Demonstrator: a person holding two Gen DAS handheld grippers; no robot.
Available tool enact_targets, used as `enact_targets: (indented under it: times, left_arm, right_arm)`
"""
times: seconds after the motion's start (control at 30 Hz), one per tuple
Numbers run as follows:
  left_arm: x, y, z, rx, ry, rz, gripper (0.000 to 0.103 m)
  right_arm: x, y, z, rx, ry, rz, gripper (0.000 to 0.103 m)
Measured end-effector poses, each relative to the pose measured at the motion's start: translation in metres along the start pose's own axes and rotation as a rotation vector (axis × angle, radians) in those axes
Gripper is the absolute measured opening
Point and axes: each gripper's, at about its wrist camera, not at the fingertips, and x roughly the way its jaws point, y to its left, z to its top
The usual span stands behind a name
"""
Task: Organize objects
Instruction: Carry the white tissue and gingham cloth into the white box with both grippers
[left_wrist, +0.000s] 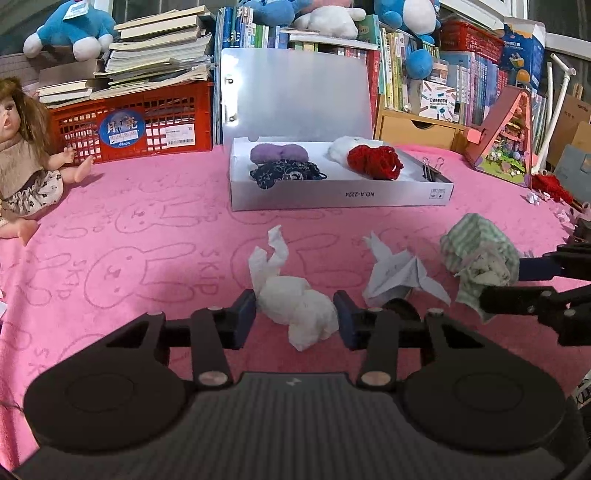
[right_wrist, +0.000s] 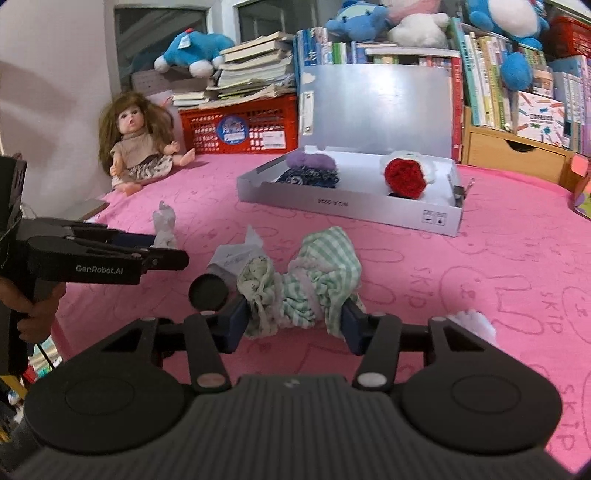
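My left gripper (left_wrist: 295, 317) has its pads on both sides of a crumpled white tissue (left_wrist: 295, 306) on the pink cloth, shut on it. My right gripper (right_wrist: 293, 325) is shut on a green checked cloth bundle (right_wrist: 314, 280); the bundle also shows in the left wrist view (left_wrist: 476, 254). A folded white paper (left_wrist: 395, 273) and a small black round lid (right_wrist: 208, 291) lie between the two. An open white box (left_wrist: 340, 194) farther back holds a purple fuzzy item (left_wrist: 279, 152), a dark patterned pouch (left_wrist: 288, 171), a red crocheted item (left_wrist: 375, 162) and binder clips (left_wrist: 432, 168).
A doll (left_wrist: 26, 158) sits at the left. A red crate (left_wrist: 140, 123) with stacked books stands behind. A wooden drawer unit (left_wrist: 417, 129) and a pink toy house (left_wrist: 506, 136) are at the back right. The left gripper shows in the right wrist view (right_wrist: 162, 247).
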Motion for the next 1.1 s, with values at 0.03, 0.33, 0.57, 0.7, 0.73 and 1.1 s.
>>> enact_targets:
  times: [0.03, 0.33, 0.57, 0.7, 0.73, 1.1]
  left_arm:
    - [0.000, 0.000, 0.002, -0.003, 0.001, 0.002, 0.052]
    - [0.009, 0.001, 0.022, -0.011, 0.000, 0.018, 0.052]
    - [0.021, 0.003, 0.048, -0.027, -0.008, 0.022, 0.052]
    - [0.027, 0.003, 0.062, -0.031, -0.018, 0.015, 0.052]
    - [0.029, 0.003, 0.065, -0.031, -0.021, 0.016, 0.052]
    - [0.057, 0.002, 0.107, -0.068, -0.053, 0.013, 0.052]
  right_arm:
    - [-0.001, -0.003, 0.001, 0.010, -0.005, -0.004, 0.056]
    - [0.000, -0.022, 0.014, 0.084, -0.022, -0.078, 0.055]
    - [0.003, -0.035, 0.036, 0.118, -0.047, -0.131, 0.055]
    - [0.007, -0.044, 0.047, 0.136, -0.052, -0.160, 0.055]
    - [0.009, -0.047, 0.050, 0.139, -0.053, -0.168, 0.055]
    - [0.031, -0.079, 0.081, 0.255, -0.060, -0.158, 0.055]
